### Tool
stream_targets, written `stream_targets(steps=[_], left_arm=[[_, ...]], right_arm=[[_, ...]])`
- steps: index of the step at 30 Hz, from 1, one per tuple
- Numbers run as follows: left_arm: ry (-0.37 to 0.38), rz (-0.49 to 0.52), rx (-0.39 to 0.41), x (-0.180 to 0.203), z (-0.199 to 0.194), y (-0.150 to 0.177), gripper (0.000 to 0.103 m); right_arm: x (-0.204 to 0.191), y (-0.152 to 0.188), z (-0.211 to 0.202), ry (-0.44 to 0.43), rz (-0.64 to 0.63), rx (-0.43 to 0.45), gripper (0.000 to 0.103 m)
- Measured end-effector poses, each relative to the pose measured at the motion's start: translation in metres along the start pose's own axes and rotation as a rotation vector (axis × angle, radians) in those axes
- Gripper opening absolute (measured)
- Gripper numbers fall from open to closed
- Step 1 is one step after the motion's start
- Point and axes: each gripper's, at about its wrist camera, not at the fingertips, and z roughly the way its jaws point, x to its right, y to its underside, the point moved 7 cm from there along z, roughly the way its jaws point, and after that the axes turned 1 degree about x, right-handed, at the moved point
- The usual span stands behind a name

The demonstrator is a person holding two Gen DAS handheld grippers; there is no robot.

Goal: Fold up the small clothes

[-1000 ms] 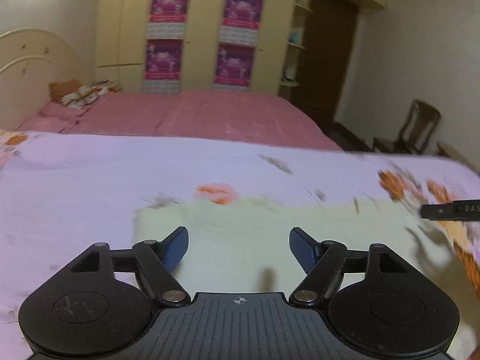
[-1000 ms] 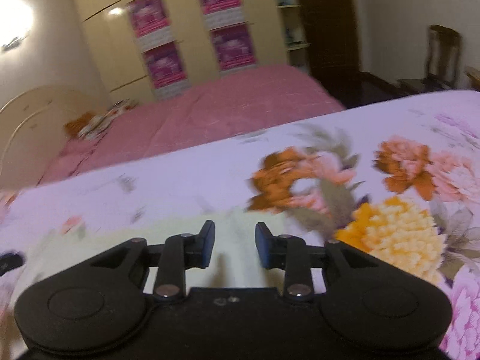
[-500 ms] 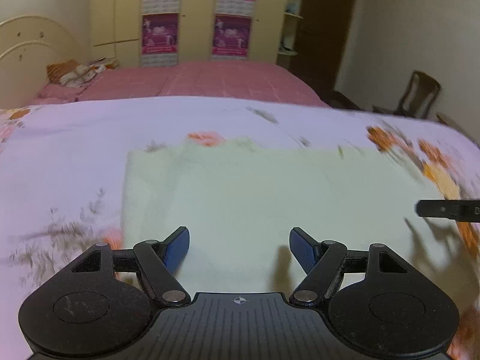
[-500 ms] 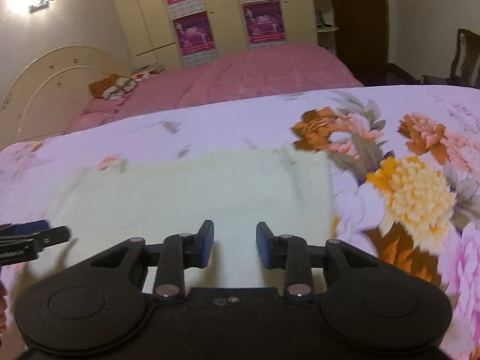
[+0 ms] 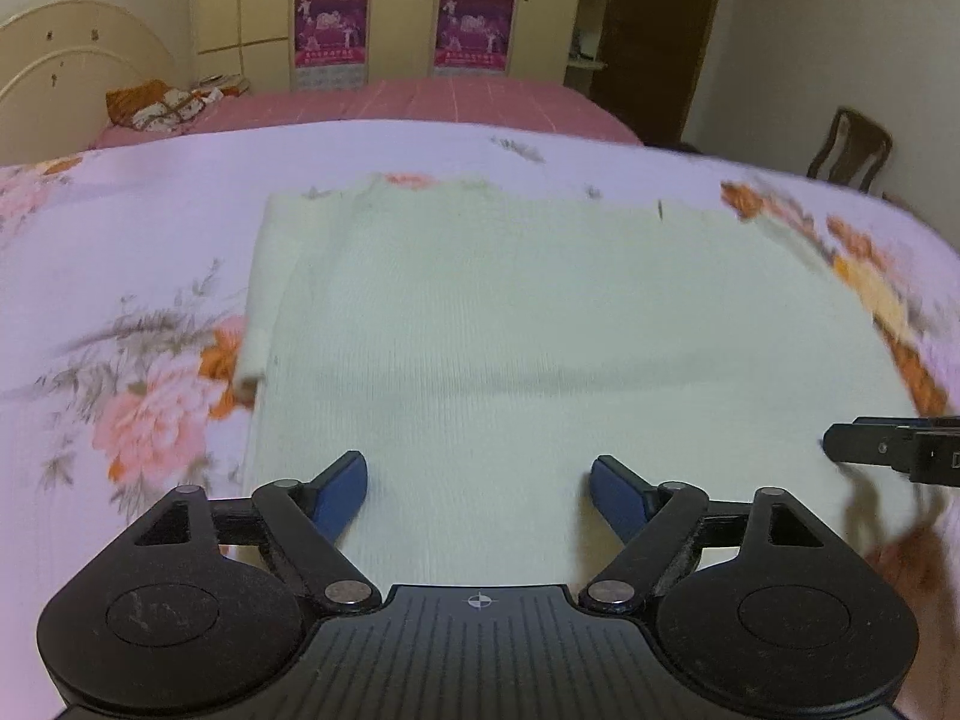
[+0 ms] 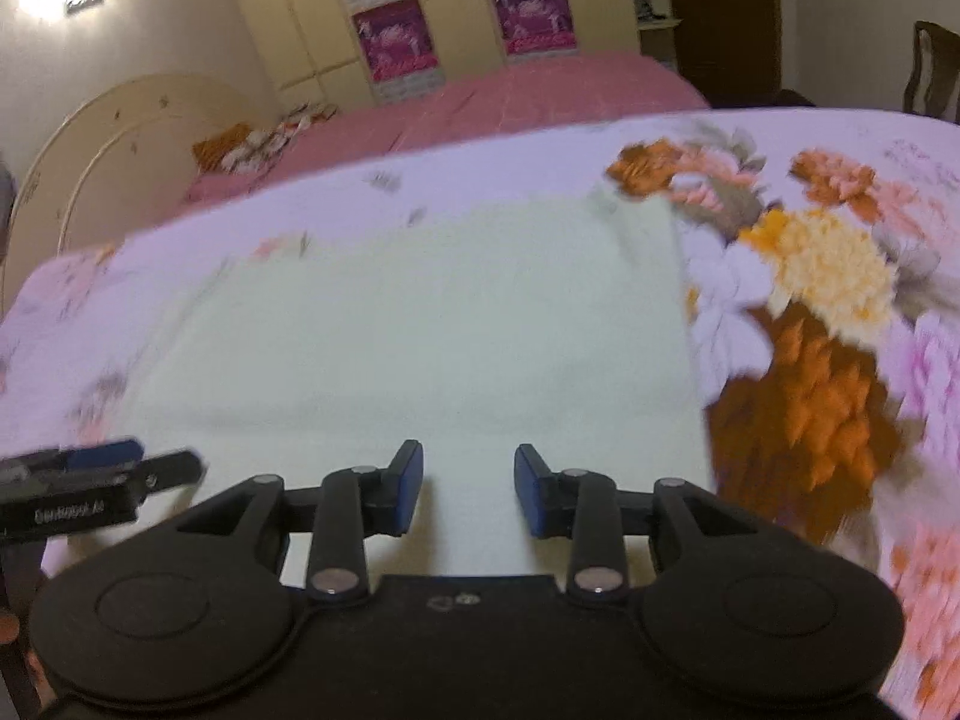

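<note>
A pale cream knit garment (image 5: 540, 324) lies flat on the floral bedsheet (image 5: 120, 276), folded into a wide rectangle with a narrow flap along its left edge. My left gripper (image 5: 478, 486) hovers over the garment's near edge; its jaws are opening and nothing is between them. In the right wrist view the same garment (image 6: 420, 348) spreads ahead, and my right gripper (image 6: 468, 483) is over its near part, jaws a narrow gap apart with nothing pinched. Each gripper shows at the side of the other's view: the right gripper (image 5: 894, 450), the left gripper (image 6: 102, 468).
A pink-covered bed (image 5: 390, 102) with a cream headboard (image 5: 72, 66) stands behind. Beyond it is a wardrobe with purple posters (image 5: 330, 30). A wooden chair (image 5: 849, 144) and a dark door are at the right. The sheet's big flower print (image 6: 828, 276) lies right of the garment.
Both grippers have tipped downward and moved in over the garment, which now fills much more of each view. The left jaws have spread wider.
</note>
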Motion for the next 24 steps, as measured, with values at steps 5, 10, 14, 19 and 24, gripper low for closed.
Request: stream_targets(steps=[5,10,14,19,24], left_arm=[[-0.015,-0.011,-0.025,-0.002,-0.011,0.004,0.085],[-0.031,-0.014,-0.047,-0.003,-0.015,0.012,0.086],[-0.041,-0.011,-0.054,-0.003,-0.017,0.015,0.088],[-0.051,-0.014,-0.062,-0.004,-0.017,0.016,0.093],[-0.063,-0.017,-0.066,0.000,-0.012,0.016,0.102]], right_arm=[[0.002,0.009,-0.012,0.034,0.036,0.009,0.033],[-0.008,0.021,-0.013,0.073,0.000,-0.018,0.035],[-0.008,0.020,-0.032,0.043,0.100,0.013,0.035],[-0.017,0.020,-0.058,0.048,0.086,0.043,0.039],[-0.014,0.015,-0.067,0.039,0.078,0.053,0.046]])
